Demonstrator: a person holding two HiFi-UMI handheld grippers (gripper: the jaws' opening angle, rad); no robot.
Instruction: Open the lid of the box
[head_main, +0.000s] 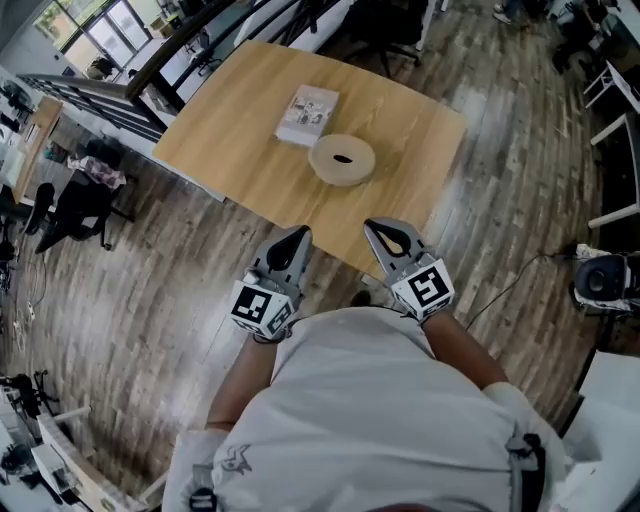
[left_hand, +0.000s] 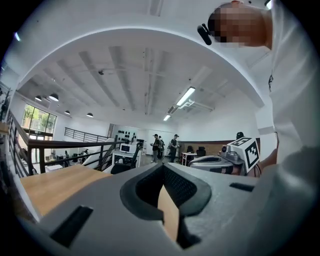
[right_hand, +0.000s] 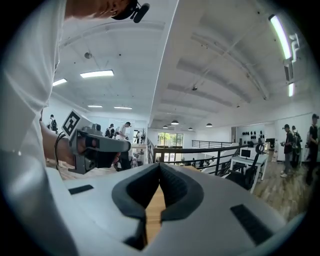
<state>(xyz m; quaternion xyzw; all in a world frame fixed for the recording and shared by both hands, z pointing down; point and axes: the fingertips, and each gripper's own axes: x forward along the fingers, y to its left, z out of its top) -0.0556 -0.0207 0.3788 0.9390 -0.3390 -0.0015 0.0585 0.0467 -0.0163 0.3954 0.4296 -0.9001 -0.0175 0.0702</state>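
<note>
Box: flat rectangular box with a pale printed top (head_main: 307, 115), in the upper centre of the head view, lying flat on the table with its top down and closed.
Box neighbour: round beige disc-shaped object with a dark oval hole in its top (head_main: 342, 159), just beside the box's lower right corner; whether the two touch cannot be told.
Support: light wooden table (head_main: 230, 130), set at an angle across the upper half of the head view; the box sits near its middle.
Left gripper: grey two-jaw left gripper (head_main: 297, 236), lower centre of the head view at the table's near edge, well apart from the box. In its own view the jaws (left_hand: 162, 169) are closed tip to tip with nothing between them.
Right gripper: grey two-jaw right gripper (head_main: 381, 229), beside the left one at the same near edge, also well apart from the box. In its own view the jaws (right_hand: 160, 167) are closed together and empty.
Marker cubes: black-and-white square-marker cube on each gripper, left (head_main: 260, 306) and right (head_main: 430, 287).
Operator: person in a white shirt (head_main: 380, 410), filling the bottom of the head view.
Floor: dark wood-plank floor (head_main: 140, 300) around the table.
Background: black railing (right_hand: 200, 150) and desks behind; standing people (left_hand: 165, 146) far off.
</note>
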